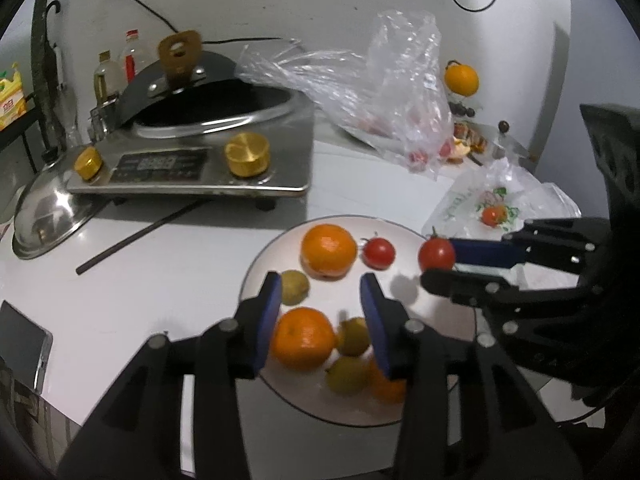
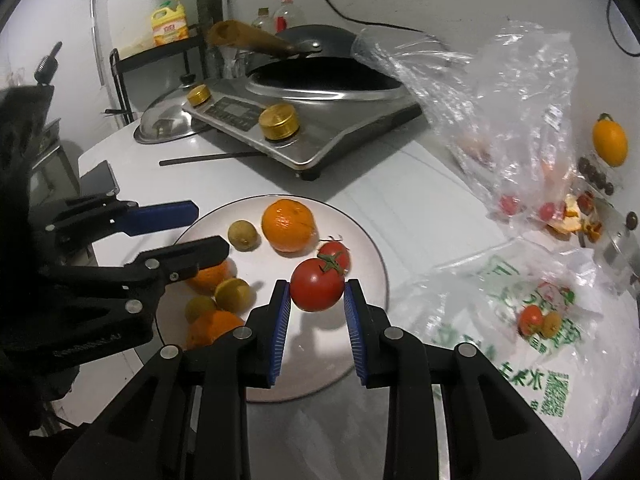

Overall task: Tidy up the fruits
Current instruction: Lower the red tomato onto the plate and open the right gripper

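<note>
A white plate [image 1: 404, 236] [image 2: 256, 380] holds oranges [image 1: 328, 252] [image 2: 287, 224], small green-yellow fruits [image 1: 295, 287] [image 2: 243, 233] and a small red tomato [image 1: 378, 253] [image 2: 335, 253]. My right gripper [image 2: 317, 294] is shut on a larger red tomato [image 2: 317, 289] [image 1: 436, 255] and holds it over the plate's right part; it also shows in the left wrist view [image 1: 438, 262]. My left gripper [image 1: 320, 298] is open and empty above an orange [image 1: 302, 338]; it also shows in the right wrist view [image 2: 210, 230].
An induction cooker [image 1: 192, 160] with a wok stands at the back left, a steel lid [image 1: 48, 216] and a chopstick [image 1: 140, 236] beside it. Plastic bags [image 1: 380, 92] [image 2: 540, 320] with more fruit lie right. An orange [image 1: 461, 79] and peels lie far right. A phone [image 1: 20, 344] lies left.
</note>
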`<move>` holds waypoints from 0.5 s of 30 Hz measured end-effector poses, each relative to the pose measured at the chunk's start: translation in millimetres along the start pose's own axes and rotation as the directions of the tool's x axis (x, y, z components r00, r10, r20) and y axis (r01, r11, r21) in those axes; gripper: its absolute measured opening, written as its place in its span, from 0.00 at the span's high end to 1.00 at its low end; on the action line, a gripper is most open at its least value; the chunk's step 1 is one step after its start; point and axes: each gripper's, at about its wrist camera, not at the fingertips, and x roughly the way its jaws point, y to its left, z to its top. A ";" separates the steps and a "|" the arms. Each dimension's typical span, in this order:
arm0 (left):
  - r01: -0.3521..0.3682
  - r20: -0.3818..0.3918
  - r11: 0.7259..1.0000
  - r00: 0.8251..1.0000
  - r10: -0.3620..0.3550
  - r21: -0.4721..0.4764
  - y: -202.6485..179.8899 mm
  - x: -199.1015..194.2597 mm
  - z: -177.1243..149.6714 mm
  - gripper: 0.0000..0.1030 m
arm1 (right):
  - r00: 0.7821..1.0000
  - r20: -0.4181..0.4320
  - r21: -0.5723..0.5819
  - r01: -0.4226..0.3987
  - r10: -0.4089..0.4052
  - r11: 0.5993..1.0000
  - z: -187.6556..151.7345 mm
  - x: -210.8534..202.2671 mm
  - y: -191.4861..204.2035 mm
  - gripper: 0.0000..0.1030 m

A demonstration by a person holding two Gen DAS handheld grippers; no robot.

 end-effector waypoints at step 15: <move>0.007 0.012 0.999 1.000 -0.006 -0.050 23.6 2.2 2.0 0.44 | 0.998 -0.044 -0.014 -0.035 0.034 0.999 10.9 36.4 10.2 0.71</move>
